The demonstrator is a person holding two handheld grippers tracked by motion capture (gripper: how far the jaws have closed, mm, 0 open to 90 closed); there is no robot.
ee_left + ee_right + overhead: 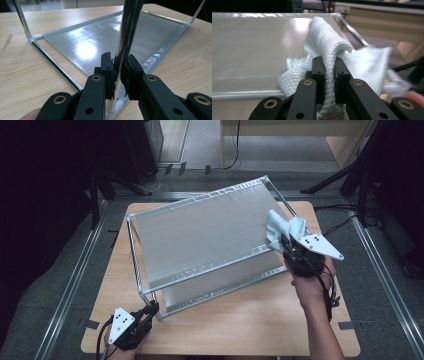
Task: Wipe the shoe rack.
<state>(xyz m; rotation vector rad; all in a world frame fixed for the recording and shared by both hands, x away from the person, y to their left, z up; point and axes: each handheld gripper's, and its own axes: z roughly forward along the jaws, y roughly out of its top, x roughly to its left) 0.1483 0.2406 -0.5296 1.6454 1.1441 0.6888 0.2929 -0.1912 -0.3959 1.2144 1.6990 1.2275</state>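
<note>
My left gripper [151,310] is sitting at the near left corner of the table [240,325], jaws clamped shut on the rack's front left post [126,37]. In the left gripper view the chrome post is standing upright between my pads, pinched on both sides just above its foot. The lower shelf [100,42] is lying flat on the wood just beyond it.

The rack [205,240] is occupying the middle of the table, turned at an angle, with its upper shelf [200,232] tilting across the high view from near left to far right.

My right gripper [286,241] is working at the rack's right edge, jaws closed tight on a pale blue cloth [281,228]. In the right gripper view a fold of the cloth [327,50] is standing up between my pads, and the rest is spilling out to both sides. The cloth is resting on the upper shelf [257,47] near its right corner, touching the surface.
</note>
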